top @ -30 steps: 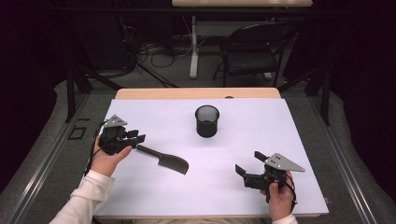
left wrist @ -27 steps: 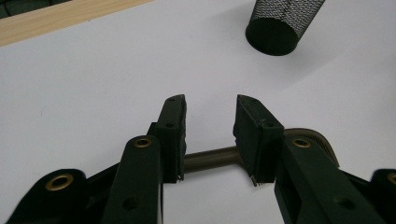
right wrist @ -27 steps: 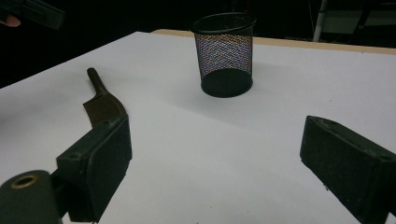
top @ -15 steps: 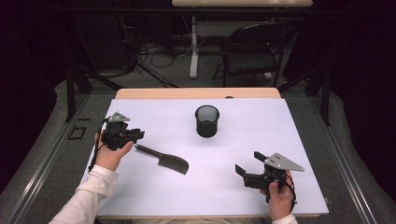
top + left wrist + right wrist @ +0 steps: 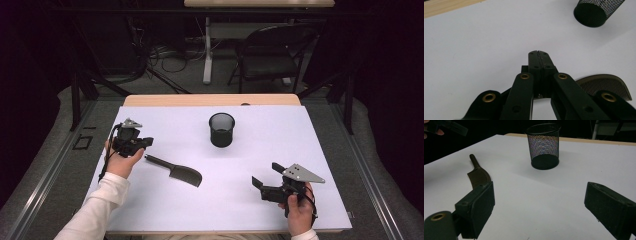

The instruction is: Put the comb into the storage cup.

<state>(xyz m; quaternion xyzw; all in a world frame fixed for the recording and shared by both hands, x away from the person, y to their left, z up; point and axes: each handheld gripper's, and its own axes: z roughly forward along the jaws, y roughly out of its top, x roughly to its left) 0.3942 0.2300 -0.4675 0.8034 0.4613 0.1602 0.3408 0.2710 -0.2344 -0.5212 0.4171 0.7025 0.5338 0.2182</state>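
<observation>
A black brush [image 5: 176,171] with a thin handle lies flat on the white table [image 5: 165,210], left of centre. My left gripper [image 5: 146,143] hovers just beyond the handle's tip, apart from it. Its jaws have just been closing and now meet with nothing between them [image 5: 539,54]; the brush head [image 5: 607,83] lies to their right. My right gripper [image 5: 264,174] rests near the front right, open and empty [image 5: 539,207], facing the brush [image 5: 477,173] and a black mesh cup [image 5: 544,145].
The mesh cup [image 5: 221,129] stands upright near the table's middle, towards the back, and its base [image 5: 591,15] is also seen past the left jaws. A wooden strip [image 5: 210,100] runs along the far edge. Behind the table are a chair [image 5: 272,55] and cables.
My left gripper has drawn back a little from the brush handle, towards the far left, and its jaws have shut. The brush, the cup and the right gripper have stayed put.
</observation>
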